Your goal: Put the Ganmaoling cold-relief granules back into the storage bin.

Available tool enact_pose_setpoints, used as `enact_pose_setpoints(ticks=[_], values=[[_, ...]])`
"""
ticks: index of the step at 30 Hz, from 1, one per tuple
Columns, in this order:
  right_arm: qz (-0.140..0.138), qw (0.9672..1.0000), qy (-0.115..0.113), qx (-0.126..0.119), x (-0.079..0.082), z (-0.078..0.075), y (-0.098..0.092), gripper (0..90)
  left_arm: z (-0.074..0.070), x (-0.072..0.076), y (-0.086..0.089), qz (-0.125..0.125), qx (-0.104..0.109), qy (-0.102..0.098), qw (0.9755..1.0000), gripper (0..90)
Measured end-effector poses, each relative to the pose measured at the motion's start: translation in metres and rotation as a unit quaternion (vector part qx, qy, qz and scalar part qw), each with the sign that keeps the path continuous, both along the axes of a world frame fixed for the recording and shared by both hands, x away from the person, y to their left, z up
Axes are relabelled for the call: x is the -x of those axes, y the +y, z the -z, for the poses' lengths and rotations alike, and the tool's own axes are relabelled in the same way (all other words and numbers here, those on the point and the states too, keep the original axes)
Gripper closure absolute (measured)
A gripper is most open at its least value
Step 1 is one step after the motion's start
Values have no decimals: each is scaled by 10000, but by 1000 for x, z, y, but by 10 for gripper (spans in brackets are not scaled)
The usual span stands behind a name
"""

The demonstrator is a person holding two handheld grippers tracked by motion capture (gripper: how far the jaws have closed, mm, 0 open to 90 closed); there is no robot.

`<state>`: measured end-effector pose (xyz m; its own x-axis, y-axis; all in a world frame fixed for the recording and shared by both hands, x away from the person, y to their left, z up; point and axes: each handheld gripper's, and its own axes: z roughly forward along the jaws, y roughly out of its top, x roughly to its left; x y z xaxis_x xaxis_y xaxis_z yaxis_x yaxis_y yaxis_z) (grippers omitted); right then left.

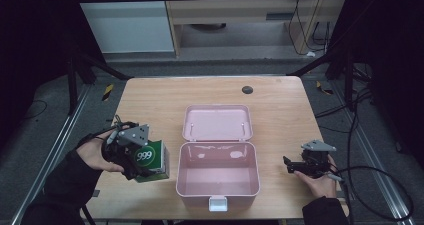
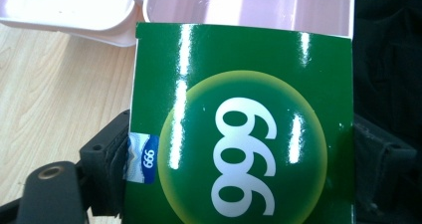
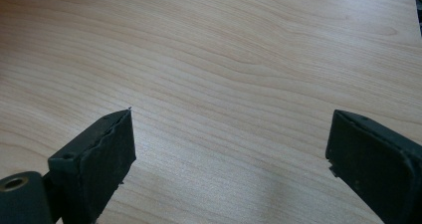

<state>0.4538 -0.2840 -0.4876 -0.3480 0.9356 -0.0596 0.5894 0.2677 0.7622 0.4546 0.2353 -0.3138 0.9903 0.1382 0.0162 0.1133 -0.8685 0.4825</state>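
I am gripping the green box [image 1: 152, 160] in my left gripper [image 1: 134, 157], one black jaw pressing each side of it; its white "999" print is facing the left gripper view. The green box is sitting just left of the open pink case [image 1: 218, 171], close to its front corner, over the wooden table [image 1: 150, 100]. My right gripper [image 1: 292, 166] is resting on the table right of the case, jaws spread wide with nothing between them.
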Motion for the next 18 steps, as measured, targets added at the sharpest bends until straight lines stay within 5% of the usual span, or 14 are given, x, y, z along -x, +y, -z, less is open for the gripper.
enact_pose_setpoints(ticks=[18], values=[[-19,10000,-34,10,0,0,0,55,-28,2,-32,350,129,-106,9992,142]])
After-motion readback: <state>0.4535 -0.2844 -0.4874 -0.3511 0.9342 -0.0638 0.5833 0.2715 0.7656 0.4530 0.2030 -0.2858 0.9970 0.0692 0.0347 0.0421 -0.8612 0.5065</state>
